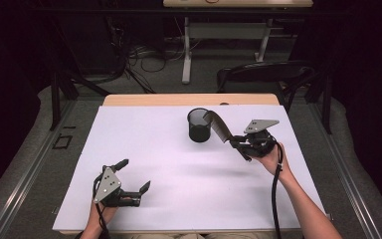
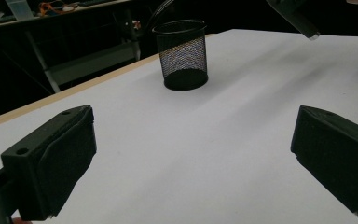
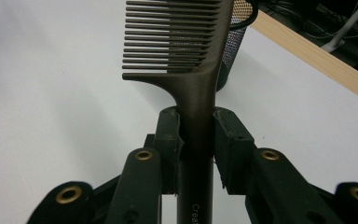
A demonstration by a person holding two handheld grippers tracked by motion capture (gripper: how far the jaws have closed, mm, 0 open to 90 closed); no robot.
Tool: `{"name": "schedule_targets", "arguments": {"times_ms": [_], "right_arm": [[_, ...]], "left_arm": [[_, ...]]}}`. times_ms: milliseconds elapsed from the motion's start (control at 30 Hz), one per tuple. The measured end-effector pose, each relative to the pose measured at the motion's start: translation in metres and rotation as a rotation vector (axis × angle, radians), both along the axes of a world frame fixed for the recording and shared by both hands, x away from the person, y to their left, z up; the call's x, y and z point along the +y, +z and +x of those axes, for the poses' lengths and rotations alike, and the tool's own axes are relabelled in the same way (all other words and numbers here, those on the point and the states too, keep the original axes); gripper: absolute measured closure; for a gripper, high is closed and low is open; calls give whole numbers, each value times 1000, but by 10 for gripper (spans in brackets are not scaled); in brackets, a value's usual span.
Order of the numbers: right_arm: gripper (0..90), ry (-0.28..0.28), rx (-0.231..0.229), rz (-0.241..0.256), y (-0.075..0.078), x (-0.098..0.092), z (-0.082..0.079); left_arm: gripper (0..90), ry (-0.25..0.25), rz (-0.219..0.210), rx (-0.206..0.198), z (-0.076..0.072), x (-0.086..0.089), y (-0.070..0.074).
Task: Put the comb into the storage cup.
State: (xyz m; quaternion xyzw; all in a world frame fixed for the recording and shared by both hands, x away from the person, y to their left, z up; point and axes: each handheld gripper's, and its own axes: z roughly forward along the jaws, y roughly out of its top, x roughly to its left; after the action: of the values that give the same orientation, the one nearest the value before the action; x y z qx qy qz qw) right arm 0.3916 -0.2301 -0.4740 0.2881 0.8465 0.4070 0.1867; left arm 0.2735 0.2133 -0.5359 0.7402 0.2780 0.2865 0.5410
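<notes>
A black mesh cup (image 1: 199, 125) stands upright on the white sheet, a little right of the table's middle; it also appears in the left gripper view (image 2: 182, 54) and behind the comb in the right gripper view (image 3: 235, 32). My right gripper (image 1: 238, 143) is shut on the handle of a dark brown wide-tooth comb (image 1: 219, 126), whose toothed end reaches up toward the cup's rim (image 3: 186, 42). The jaws (image 3: 196, 140) press the handle from both sides. My left gripper (image 1: 134, 174) rests low at the front left, open, its fingers (image 2: 51, 163) wide apart with nothing between them.
A white sheet (image 1: 149, 164) covers most of the wooden table (image 1: 129, 99). A black chair (image 1: 263, 74) stands behind the far right edge. Cables and a desk frame (image 1: 186, 50) lie on the floor beyond.
</notes>
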Motion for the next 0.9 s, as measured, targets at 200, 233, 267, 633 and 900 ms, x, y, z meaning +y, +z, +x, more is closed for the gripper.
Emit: {"name": "schedule_targets", "arguments": {"times_ms": [200, 233, 267, 633, 900], "right_arm": [[730, -6, -12, 8, 1, 1, 0], [730, -7, -16, 9, 2, 1, 0], [730, -8, -17, 12, 2, 1, 1], [730, -19, -29, 30, 4, 3, 1], [730, -22, -40, 38, 7, 5, 1]], "left_arm": [[1, 1, 1, -1, 0, 0, 0], [1, 2, 0, -1, 0, 0, 0], [1, 1, 1, -1, 0, 0, 0], [1, 4, 2, 0, 0, 0, 0], [1, 7, 2, 3, 0, -1, 0]]}}
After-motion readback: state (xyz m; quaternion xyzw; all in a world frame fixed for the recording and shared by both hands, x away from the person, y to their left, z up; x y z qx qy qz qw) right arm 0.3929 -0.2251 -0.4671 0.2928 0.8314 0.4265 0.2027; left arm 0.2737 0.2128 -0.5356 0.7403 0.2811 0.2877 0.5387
